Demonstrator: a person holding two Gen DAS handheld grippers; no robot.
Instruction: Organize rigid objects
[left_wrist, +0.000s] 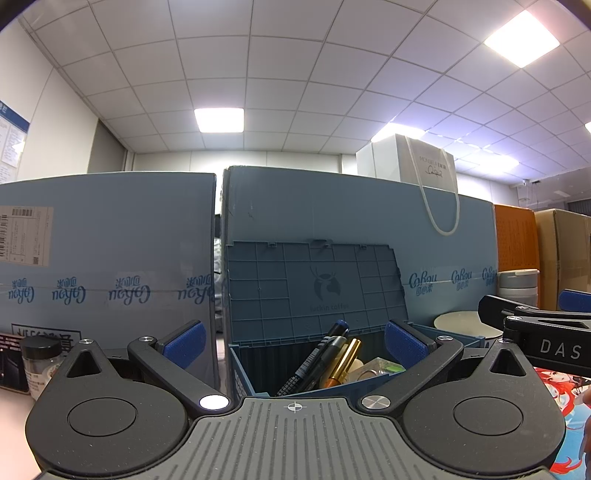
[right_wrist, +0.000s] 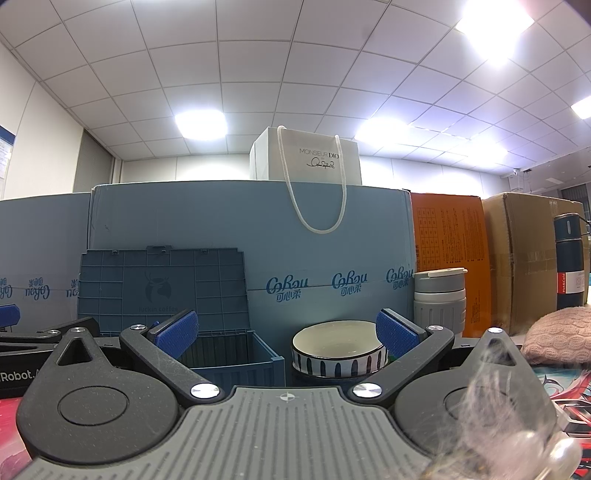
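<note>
- My left tongs (left_wrist: 293, 345): the jaws stand wide apart with nothing between the blue pads (left_wrist: 186, 341); they face the open storage box (left_wrist: 255, 369) at 12 o'clock.
- My right tongs (right_wrist: 286, 332): likewise spread and empty, with the bowl (right_wrist: 338, 349) just ahead at about 1 o'clock and the same box at 11 o'clock. In the left view these tongs enter from 3 o'clock.
- Storage box: blue-grey ribbed plastic, its hinged lid (left_wrist: 314, 284) swung up and leaning back against the large blue carton (left_wrist: 351, 221) behind it.
- Already inside the box, as the left view shows: a black marker (left_wrist: 317, 360) standing aslant, a gold tube (left_wrist: 345, 363) leaning beside it, and a clear block (left_wrist: 376, 369) with something green next to it. I judge part of the sorting done.
- Left out on the table: the bowl, cream inside with dark stripes round its wall, standing upright just right of the box; a grey cup (right_wrist: 439, 299) with a pale lid at 2 o'clock; a dark flask (right_wrist: 569, 258) at 3 o'clock; and a small dark-capped jar (left_wrist: 40, 360) at 9 o'clock in the left view. Which of these belong in the box I cannot tell.
- A pink knitted thing (right_wrist: 557, 338) lies at 3 o'clock; it looks soft, so I judge it outside the task.
- The items are hard and smooth; the slim ones would roll if laid flat.
</note>
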